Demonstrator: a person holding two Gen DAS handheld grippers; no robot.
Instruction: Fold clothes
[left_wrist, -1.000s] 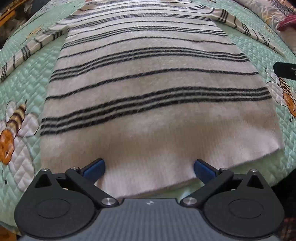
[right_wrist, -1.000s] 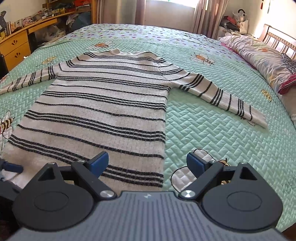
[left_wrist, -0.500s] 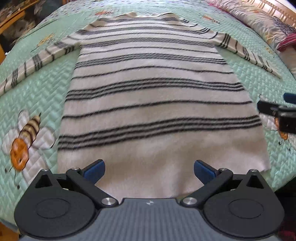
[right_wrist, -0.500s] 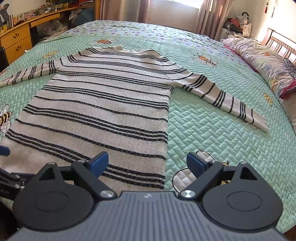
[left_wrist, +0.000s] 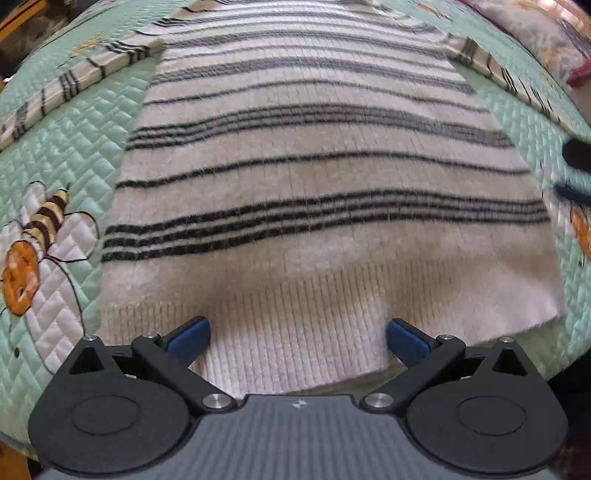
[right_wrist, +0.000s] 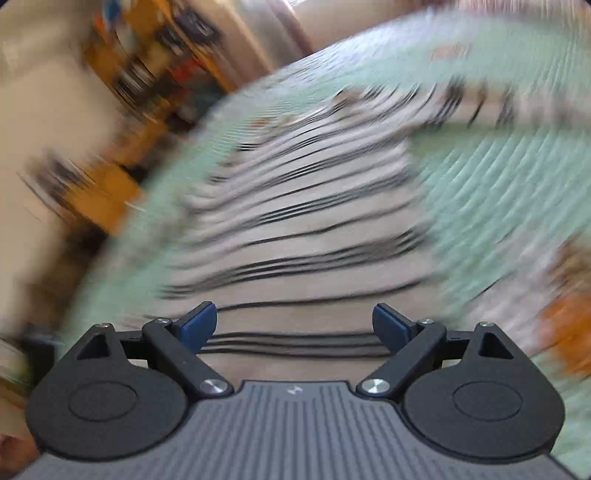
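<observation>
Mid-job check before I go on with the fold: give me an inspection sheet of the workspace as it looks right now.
Surface: green quilted bedspread with bee patches; bare around the garment.
Job's things: striped sweater lies flat and unfolded, ribbed hem nearest the left tool, sleeves spread to both sides.
Clutter: pillow at the bed's far right edge, blurred.
Grippers: left tool open, above the hem, nothing between its jaws. Right tool open over the sweater's lower stripes, nothing held; its view is heavily motion-blurred.
Cables: nothing seen.
Surroundings: wooden furniture beside the bed, too blurred to detail.
</observation>
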